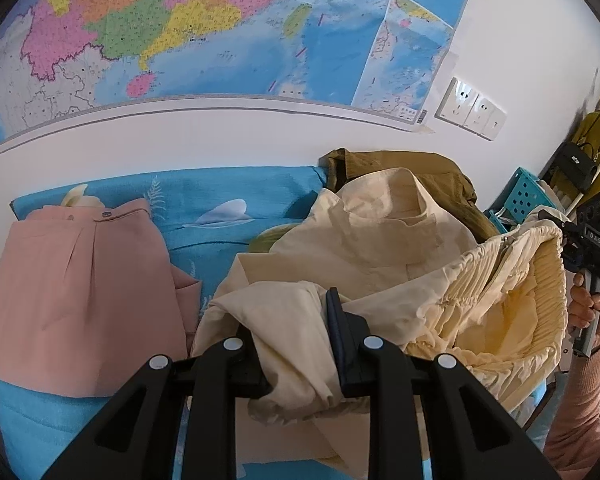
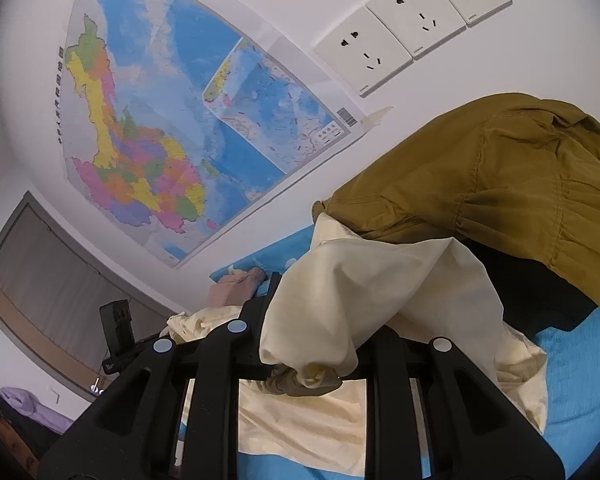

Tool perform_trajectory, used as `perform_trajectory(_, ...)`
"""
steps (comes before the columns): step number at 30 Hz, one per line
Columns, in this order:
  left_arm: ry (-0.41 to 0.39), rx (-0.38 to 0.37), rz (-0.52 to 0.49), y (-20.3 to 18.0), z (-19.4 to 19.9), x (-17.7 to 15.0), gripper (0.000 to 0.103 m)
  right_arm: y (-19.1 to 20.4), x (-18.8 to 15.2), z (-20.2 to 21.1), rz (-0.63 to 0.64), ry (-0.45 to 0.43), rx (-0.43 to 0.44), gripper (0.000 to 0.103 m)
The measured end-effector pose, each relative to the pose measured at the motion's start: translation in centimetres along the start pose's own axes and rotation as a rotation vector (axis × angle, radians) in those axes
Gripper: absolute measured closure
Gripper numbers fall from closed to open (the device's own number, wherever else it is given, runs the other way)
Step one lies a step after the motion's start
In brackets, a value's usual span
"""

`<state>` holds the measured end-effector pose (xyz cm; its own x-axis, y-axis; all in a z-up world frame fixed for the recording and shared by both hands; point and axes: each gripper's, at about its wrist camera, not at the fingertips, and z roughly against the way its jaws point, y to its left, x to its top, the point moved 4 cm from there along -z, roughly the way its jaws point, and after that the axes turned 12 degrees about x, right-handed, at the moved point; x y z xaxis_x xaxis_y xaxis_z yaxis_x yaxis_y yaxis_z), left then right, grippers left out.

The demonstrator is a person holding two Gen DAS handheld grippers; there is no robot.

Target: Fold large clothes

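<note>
White wall with a map [image 1: 204, 28] and sockets [image 1: 469, 109] backs a bed under a blue sheet [image 1: 220, 200]. A pink garment [image 1: 84, 300], already folded, lies at the bed's left side. A heap sits against the wall toward the right side, with an olive garment [image 2: 499, 184] at its back.

Cream garment [image 1: 379, 248]: lifted off the sheet between both tools, collar toward the wall, gathered elastic band [image 1: 511, 272] hanging at the right.

Left gripper [image 1: 296, 344]: jaws closed on a bunched fold of the cream cloth.

Right gripper [image 2: 315, 360]: jaws likewise clamped on cream cloth, which drapes over them and down onto the sheet. From the left wrist view it shows at the right edge, held by a hand [image 1: 587, 304] in a pink sleeve.

Step in hand, by judgement: pulling the cream garment clear of the heap for spreading; no fold is made yet. Next move calls for drawing the two grips apart and laying the cloth flat on bare sheet between the pink garment and the heap, without dragging the olive piece along.

Hidden or doubtful: cloth covers both grip points, so which part each tool holds cannot be told, possibly a hem or sleeve. The garment's lower length is cut off below both tools. A dark item [image 2: 539, 292] under the olive garment is unidentified.
</note>
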<state>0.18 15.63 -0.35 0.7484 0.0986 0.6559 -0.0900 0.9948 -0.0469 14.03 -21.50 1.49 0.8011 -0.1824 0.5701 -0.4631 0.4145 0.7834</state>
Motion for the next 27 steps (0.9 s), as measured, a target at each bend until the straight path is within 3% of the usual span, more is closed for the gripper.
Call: perform_trajectory(27,0.079,0.038,0.056,1.2,-5.6,2.7,0.081,-3.2,3.3,-4.0,-0.033,0.041,-0.089,0.082)
